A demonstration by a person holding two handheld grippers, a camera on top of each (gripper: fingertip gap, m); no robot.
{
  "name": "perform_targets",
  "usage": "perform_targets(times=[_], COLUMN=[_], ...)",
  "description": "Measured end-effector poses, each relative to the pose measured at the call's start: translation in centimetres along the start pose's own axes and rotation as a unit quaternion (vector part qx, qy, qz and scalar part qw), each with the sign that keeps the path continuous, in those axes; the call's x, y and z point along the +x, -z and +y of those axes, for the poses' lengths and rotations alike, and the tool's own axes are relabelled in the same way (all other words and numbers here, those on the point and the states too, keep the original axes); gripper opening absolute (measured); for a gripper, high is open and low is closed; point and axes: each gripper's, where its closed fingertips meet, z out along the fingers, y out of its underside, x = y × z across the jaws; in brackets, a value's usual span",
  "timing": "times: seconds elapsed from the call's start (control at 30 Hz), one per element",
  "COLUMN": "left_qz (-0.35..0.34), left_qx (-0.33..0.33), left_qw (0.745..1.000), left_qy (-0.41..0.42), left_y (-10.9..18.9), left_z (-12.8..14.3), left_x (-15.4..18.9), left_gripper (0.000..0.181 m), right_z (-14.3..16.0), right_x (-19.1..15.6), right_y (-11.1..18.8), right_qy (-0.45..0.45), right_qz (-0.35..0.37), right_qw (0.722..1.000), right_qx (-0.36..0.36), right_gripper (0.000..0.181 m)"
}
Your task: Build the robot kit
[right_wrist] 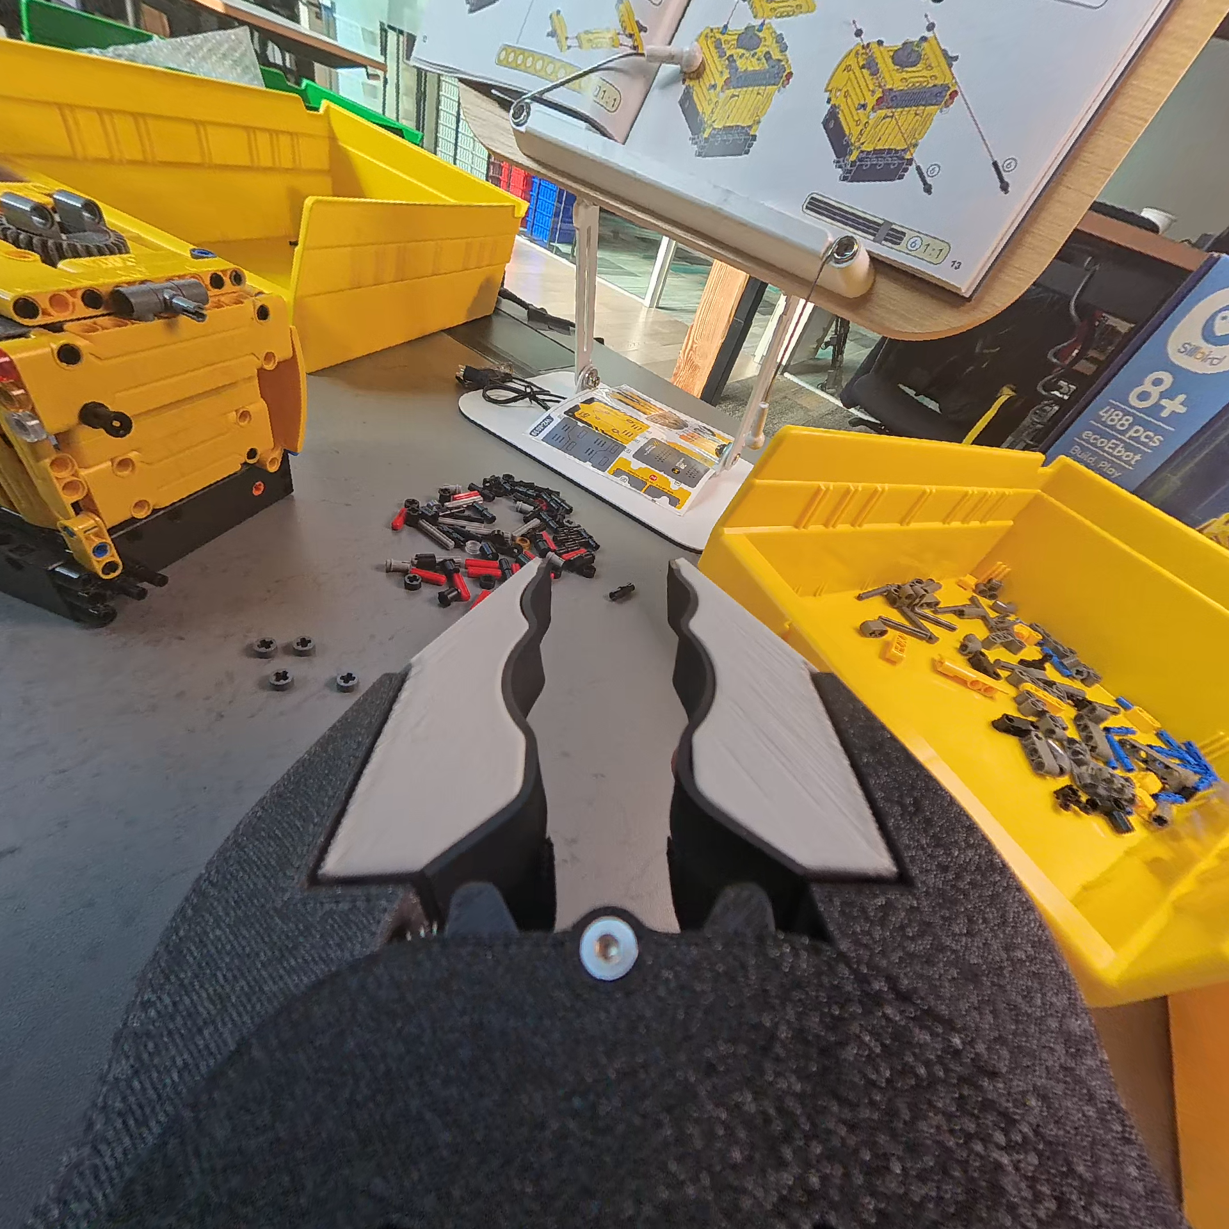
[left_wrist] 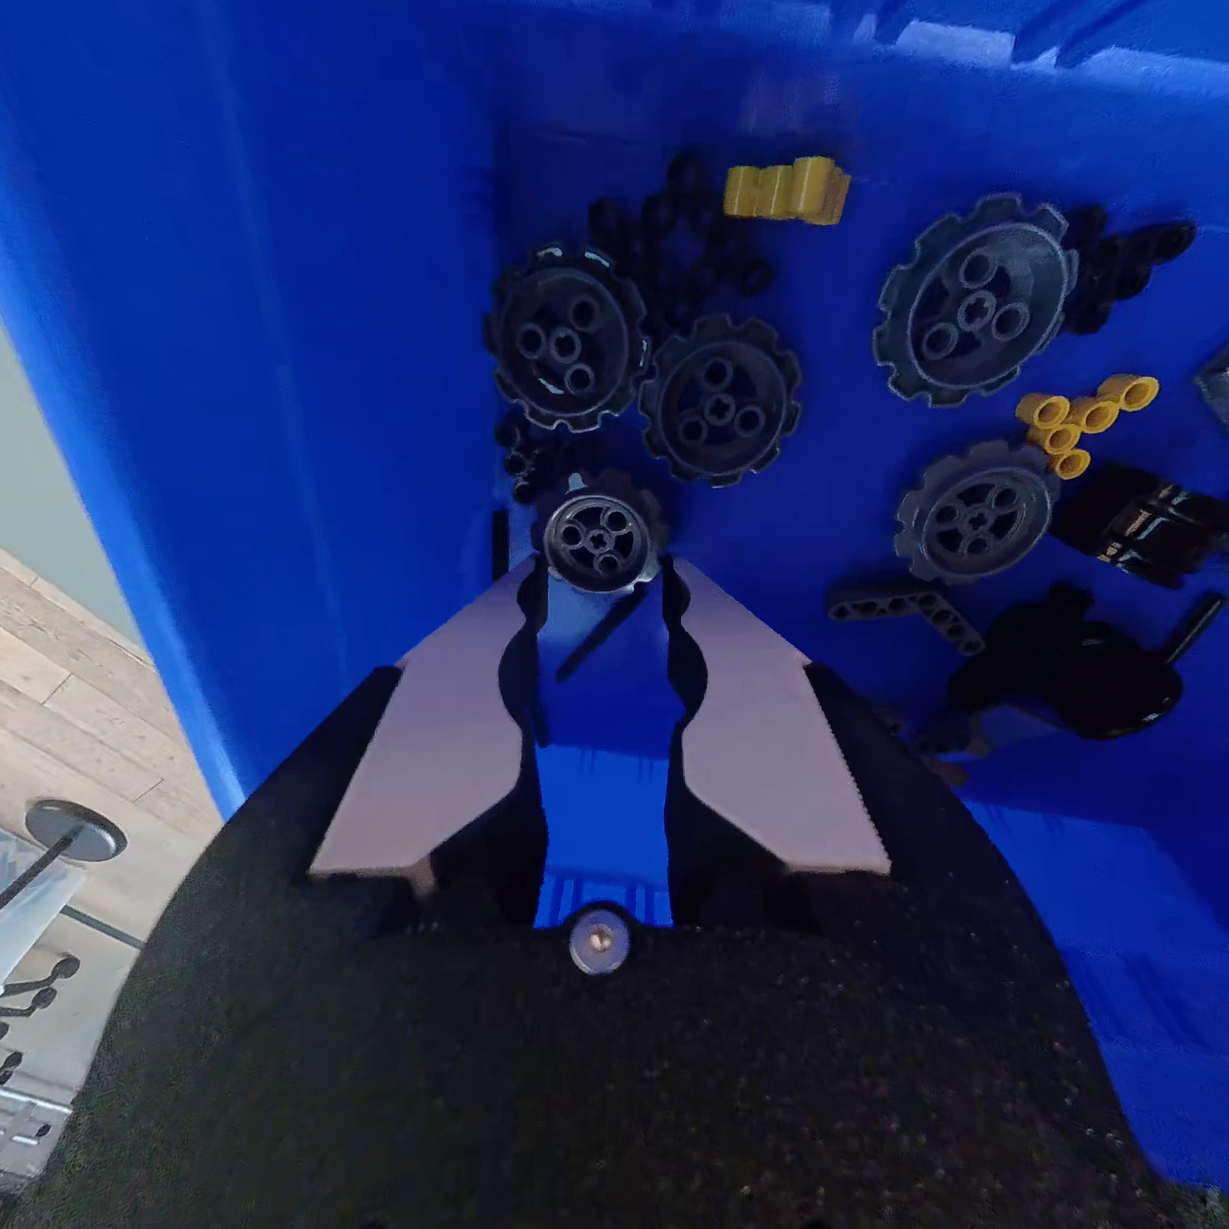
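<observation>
In the left wrist view my left gripper (left_wrist: pixel 598 565) reaches into a blue bin (left_wrist: pixel 299 332). Its fingertips (left_wrist: pixel 532 585) close on either side of a small grey sprocket wheel (left_wrist: pixel 596 540), which sits between them near the bin's left wall. Several larger dark sprocket wheels (left_wrist: pixel 721 399) lie just beyond it. In the right wrist view my right gripper (right_wrist: pixel 608 572) is open and empty above a grey table (right_wrist: pixel 166 765). A single black pin (right_wrist: pixel 622 590) lies just past its tips, next to a pile of red, black and grey pins (right_wrist: pixel 495 539).
The blue bin also holds yellow connectors (left_wrist: pixel 1084 425), black links (left_wrist: pixel 685 226) and a grey angled beam (left_wrist: pixel 911 615). On the table stand a yellow brick vehicle (right_wrist: pixel 139 399), yellow bins (right_wrist: pixel 997 698) with small parts, several grey bushes (right_wrist: pixel 302 662) and an instruction stand (right_wrist: pixel 798 133). My right fingertips sit around 60 cm from my left ones. My left tips are about 60 cm from the single black pin (right_wrist: pixel 622 590), my right tips only 12 cm.
</observation>
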Motion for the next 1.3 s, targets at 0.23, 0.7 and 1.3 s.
perform_targets(times=[0.23,0.7,1.3], left_qz=[0.122,-0.023,-0.119], left_qx=[0.087,-0.047,-0.089], left_qw=[0.984,0.995,0.983], left_qy=[-0.101,-0.085,-0.105], left_y=[2.7,-0.3,1.6], left_z=[-2.4,2.4,4.5], left_x=[6.8,0.6,-2.1], left_gripper=[0.036,0.003,0.002], right_z=[0.0,0.1,0.3], right_x=[0.0,-0.3,-0.3], right_y=[0.0,-0.1,-0.3], right_qy=[0.000,0.010,0.015], right_qz=[0.000,-0.001,0.001], right_qw=[1.000,1.000,1.000], right_qx=[0.001,-0.005,-0.013], right_gripper=[0.034,0.034,0.034])
